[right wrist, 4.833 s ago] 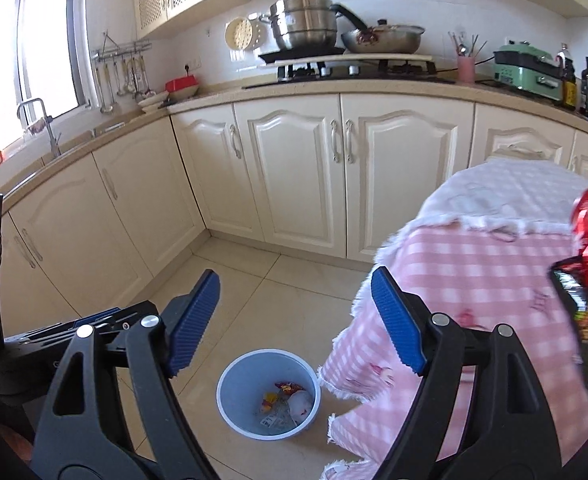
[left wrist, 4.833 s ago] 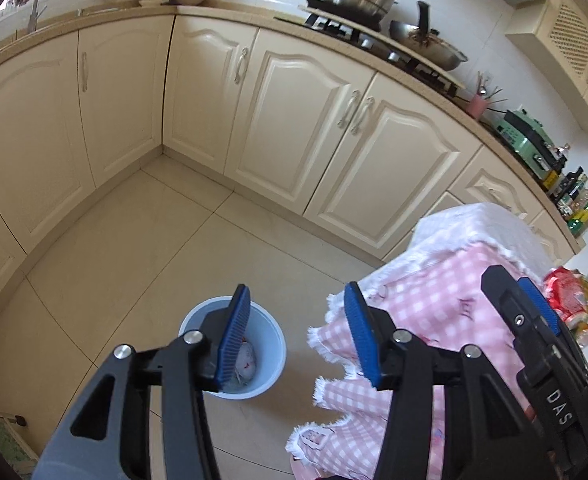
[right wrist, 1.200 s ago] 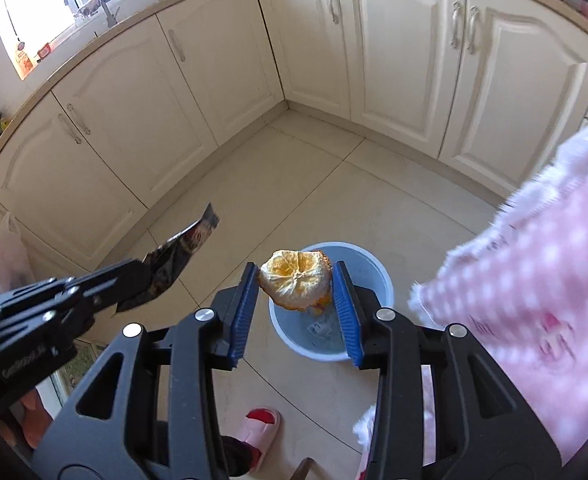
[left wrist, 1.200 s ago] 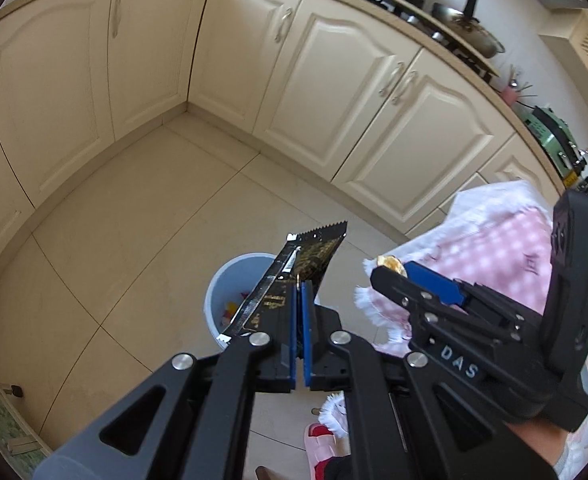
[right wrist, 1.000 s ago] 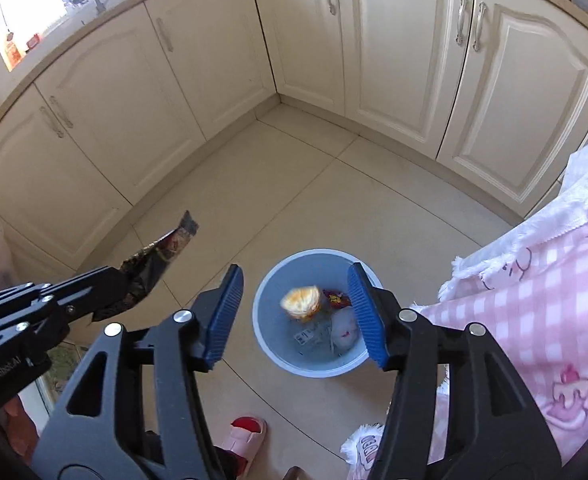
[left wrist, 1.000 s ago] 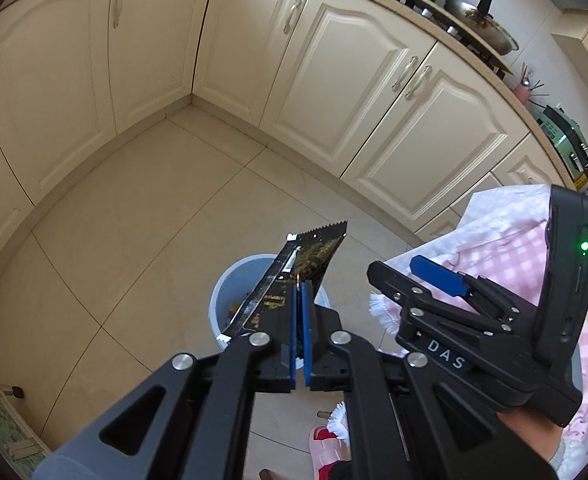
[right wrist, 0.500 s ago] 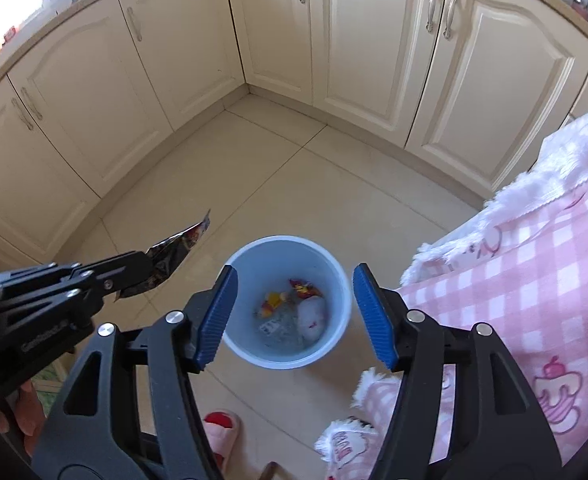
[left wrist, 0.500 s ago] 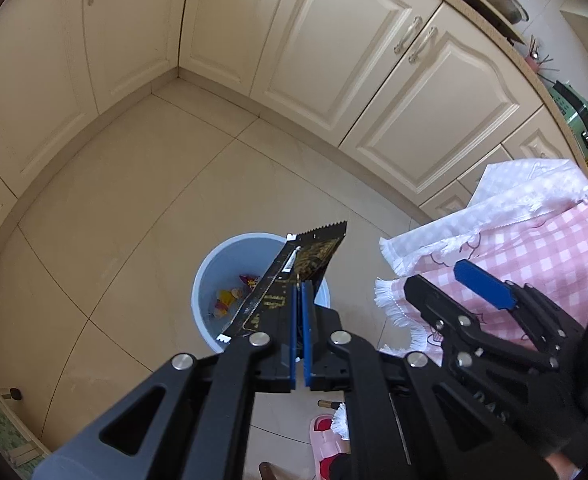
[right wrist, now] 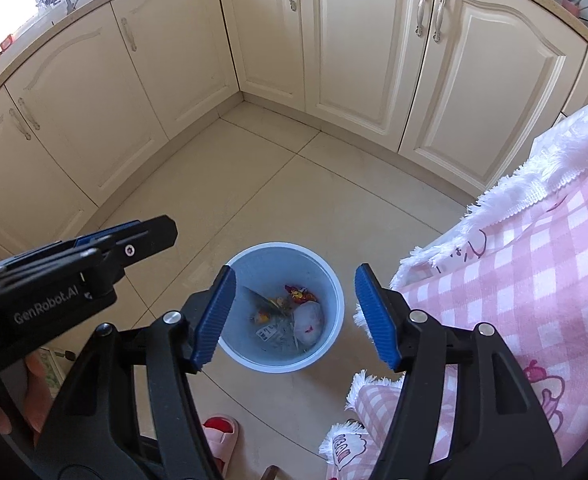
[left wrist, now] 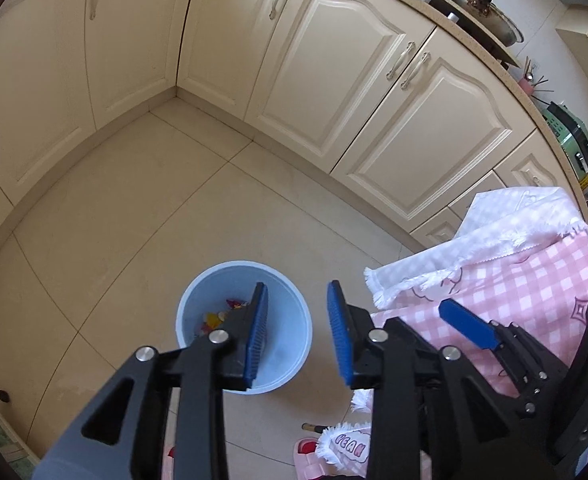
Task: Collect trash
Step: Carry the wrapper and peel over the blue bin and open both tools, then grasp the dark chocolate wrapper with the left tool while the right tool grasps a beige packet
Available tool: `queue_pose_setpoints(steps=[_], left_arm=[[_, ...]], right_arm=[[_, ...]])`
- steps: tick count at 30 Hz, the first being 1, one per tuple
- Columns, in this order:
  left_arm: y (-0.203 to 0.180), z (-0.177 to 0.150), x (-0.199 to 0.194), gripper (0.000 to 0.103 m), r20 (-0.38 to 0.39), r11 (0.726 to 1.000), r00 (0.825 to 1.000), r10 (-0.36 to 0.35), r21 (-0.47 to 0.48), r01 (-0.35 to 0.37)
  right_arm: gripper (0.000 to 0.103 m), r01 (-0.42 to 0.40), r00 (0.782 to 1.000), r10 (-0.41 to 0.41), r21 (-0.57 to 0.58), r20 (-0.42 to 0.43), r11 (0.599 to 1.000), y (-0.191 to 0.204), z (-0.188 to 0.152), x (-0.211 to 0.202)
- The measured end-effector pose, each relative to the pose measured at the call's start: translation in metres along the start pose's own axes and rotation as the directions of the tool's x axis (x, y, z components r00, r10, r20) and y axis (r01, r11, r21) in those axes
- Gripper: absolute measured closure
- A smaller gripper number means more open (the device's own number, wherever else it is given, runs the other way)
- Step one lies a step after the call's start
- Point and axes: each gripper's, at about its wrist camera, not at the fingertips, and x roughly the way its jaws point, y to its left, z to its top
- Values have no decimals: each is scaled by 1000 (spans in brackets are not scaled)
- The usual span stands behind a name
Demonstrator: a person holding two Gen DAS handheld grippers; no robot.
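Observation:
A light blue trash bin (left wrist: 285, 350) stands on the tiled floor, right below both grippers. My left gripper (left wrist: 298, 336) hangs over it; its jaws are opening and nothing is between the blue pads. The dark snack wrapper (right wrist: 259, 298) now lies inside the bin (right wrist: 281, 246), among several scraps and a white crumpled bag (right wrist: 310, 320). My right gripper (right wrist: 294, 316) is open and empty above the bin's mouth. The left gripper (right wrist: 125, 248) shows at the left of the right wrist view, and a pad of the right gripper (left wrist: 470, 324) shows in the left wrist view.
A table with a pink checked cloth (right wrist: 534, 280) and white fringe stands close to the right of the bin. Cream cabinets (right wrist: 354, 40) curve round the far side of the floor. A pink slipper (right wrist: 221, 432) lies near the bottom edge.
The left gripper opened and the dark wrapper dropped from it into the bin. Earlier, the right gripper released an orange peel, which fell into the bin. The left hand moved a little toward the bin.

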Motion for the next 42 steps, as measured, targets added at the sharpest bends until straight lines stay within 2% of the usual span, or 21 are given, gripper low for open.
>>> queue_pose_setpoints(steps=[3, 9, 15, 20, 25, 30, 35, 40, 42], left_arm=[[3, -5, -8, 73, -6, 1000, 1000, 15, -4, -15], [14, -16, -45, 70, 28, 999, 999, 24, -29, -23], [18, -24, -112, 66, 119, 998, 993, 28, -57, -21], [-1, -30, -172, 63, 210, 999, 977, 31, -18, -28], [-44, -42, -223, 56, 293, 998, 956, -6, 59, -12], [-108, -59, -240, 51, 296, 983, 950, -99, 175, 48], [-194, -81, -213, 50, 187, 941, 964, -190, 315, 125], [-273, -107, -174, 49, 56, 886, 964, -261, 410, 216], [-302, -115, -156, 49, -4, 864, 962, -273, 440, 247]], right_arm=[[41, -8, 1000, 8, -6, 5, 1000, 3, 1, -7], [41, -18, 1000, 19, -40, 20, 999, 18, -2, -34], [40, -27, 997, 32, -75, 64, 997, 36, -7, -79], [39, -8, 988, 25, -108, 150, 994, 51, -12, -140], [37, 56, 967, -32, -90, 251, 994, 40, -22, -205], [36, 140, 940, -136, 7, 313, 990, -19, -51, -264], [33, 216, 912, -262, 172, 317, 961, -107, -90, -307], [33, 280, 895, -370, 331, 251, 901, -185, -132, -323], [33, 292, 891, -391, 368, 229, 883, -204, -144, -323]])
